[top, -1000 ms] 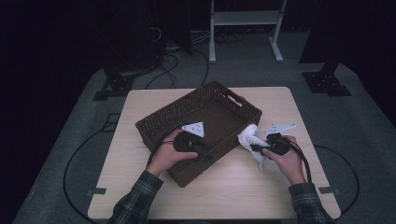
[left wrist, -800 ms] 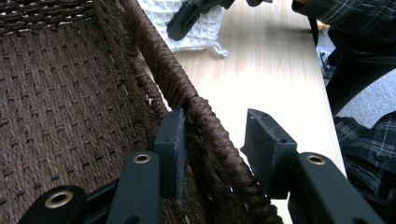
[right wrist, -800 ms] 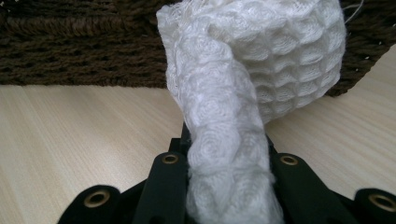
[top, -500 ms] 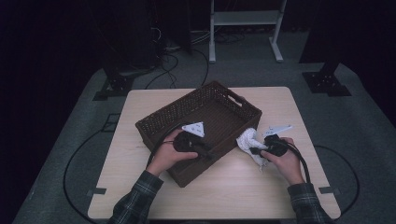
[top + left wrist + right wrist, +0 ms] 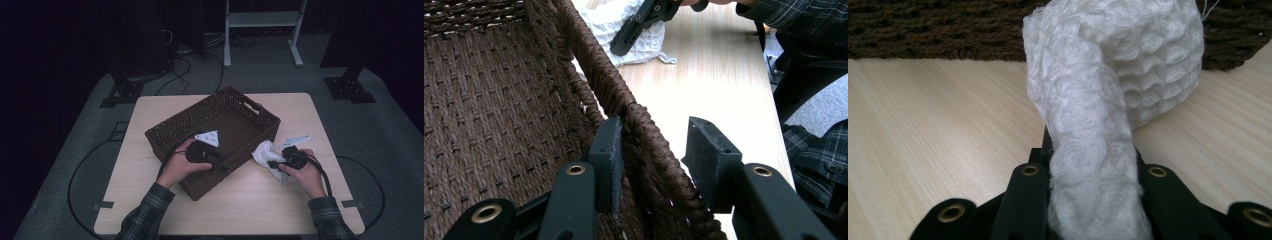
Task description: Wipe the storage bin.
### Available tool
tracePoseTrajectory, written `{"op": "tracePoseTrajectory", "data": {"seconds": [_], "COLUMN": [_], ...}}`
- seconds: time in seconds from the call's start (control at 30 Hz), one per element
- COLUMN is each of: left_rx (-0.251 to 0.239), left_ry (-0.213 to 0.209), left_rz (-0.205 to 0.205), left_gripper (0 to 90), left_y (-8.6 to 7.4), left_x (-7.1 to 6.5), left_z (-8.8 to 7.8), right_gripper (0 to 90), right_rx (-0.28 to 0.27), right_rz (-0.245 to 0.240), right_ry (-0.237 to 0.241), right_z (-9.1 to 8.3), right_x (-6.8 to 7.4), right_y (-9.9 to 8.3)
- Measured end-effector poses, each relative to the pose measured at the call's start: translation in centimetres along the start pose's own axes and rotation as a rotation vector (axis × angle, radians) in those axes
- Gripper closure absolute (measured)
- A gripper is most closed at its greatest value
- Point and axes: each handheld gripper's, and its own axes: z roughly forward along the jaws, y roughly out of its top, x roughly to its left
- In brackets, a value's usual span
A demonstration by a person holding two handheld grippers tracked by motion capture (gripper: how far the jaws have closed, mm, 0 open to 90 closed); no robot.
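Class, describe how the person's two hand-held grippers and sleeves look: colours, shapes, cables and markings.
Both sleeves are dark plaid. Each hand-held gripper, left and right, is black, with a black cable trailing off and a pale grey three-cornered plate on top. The jaws are flat, blocky black pads on arms with brass-coloured rivets.

White cloth (image 5: 265, 152) beside wicker basket (image 5: 165, 132)

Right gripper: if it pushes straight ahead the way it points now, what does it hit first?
The right gripper is shut on a white cloth that bunches up ahead of it. Straight on, that cloth would likely meet the brown wicker basket's outer wall first, across a short stretch of bare table. Depth is hard to judge.
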Motion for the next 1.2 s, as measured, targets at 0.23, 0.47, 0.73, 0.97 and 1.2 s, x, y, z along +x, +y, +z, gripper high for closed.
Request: {"op": "tracePoseTrajectory", "data": {"seconds": [0.23, 0.47, 0.73, 0.97, 1.2], "left_rx": [0.0, 0.0, 0.001, 0.0, 0.001], "left_ry": [0.0, 0.001, -0.001, 0.0, 0.0], "left_rz": [0.0, 0.0, -0.002, 0.0, 0.0], "left_gripper": [58.0, 57.9, 57.9, 57.9, 57.9], "left_y": [0.0, 0.0, 0.0, 0.0, 0.0], "left_x": [0.0, 0.0, 0.0, 0.0, 0.0], "left_z": [0.0, 0.0, 0.0, 0.0, 0.0], "right_gripper": [74.1, 74.2, 74.3, 74.3, 74.3], "right_rx": [-0.058, -0.107, -0.147, -0.182, -0.202], "right_rz": [-0.01, -0.022, -0.037, -0.054, -0.066], "right_ry": [-0.006, -0.011, -0.004, 0.006, 0.013], "right_z": [-1.0, -2.0, -3.0, -3.8, -4.4], "right_x": [0.1, 0.4, 0.9, 1.5, 2.0], "right_y": [0.3, 0.8, 1.3, 1.7, 2.0]}}
